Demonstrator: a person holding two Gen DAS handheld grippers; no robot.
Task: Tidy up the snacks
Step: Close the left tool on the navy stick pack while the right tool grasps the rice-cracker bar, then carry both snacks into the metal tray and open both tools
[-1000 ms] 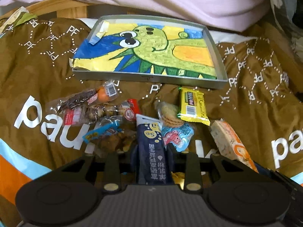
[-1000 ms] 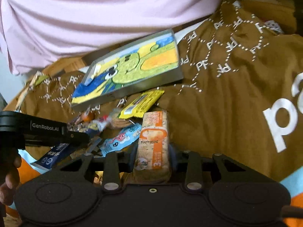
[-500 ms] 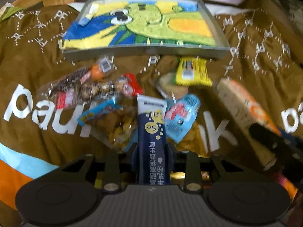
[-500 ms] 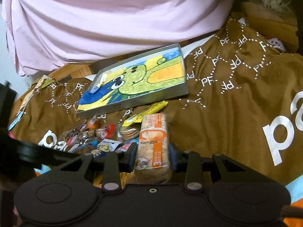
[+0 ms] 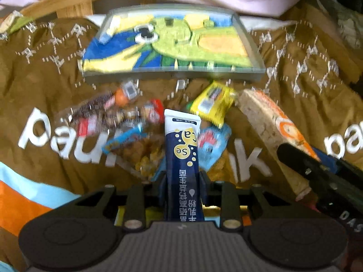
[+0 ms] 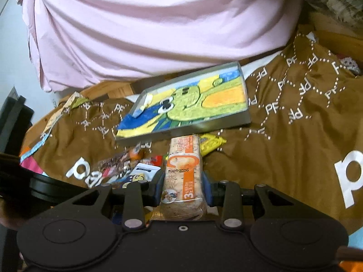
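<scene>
My left gripper [image 5: 182, 179] is shut on a dark blue stick packet [image 5: 182, 156] and holds it above the snack pile. My right gripper [image 6: 183, 187] is shut on an orange and white cracker pack [image 6: 183, 170], which also shows in the left wrist view [image 5: 270, 131]. A shallow metal tray [image 5: 172, 71] with a green dinosaur drawing lies beyond the pile; it also shows in the right wrist view [image 6: 181, 131]. A yellow packet [image 5: 212, 104], a light blue packet [image 5: 214, 142] and several clear-wrapped snacks [image 5: 109, 113] lie on the brown cloth.
The brown printed cloth [image 5: 45, 86] covers the whole surface. A person in a pink shirt [image 6: 147, 29] is right behind the tray. The right gripper's black body [image 5: 322, 181] shows at the left view's right. A wooden edge [image 6: 111, 90] shows behind the cloth.
Both grippers have lifted and moved toward the tray with their snacks. The cracker pack has risen off the cloth and the right gripper has come into the left view.
</scene>
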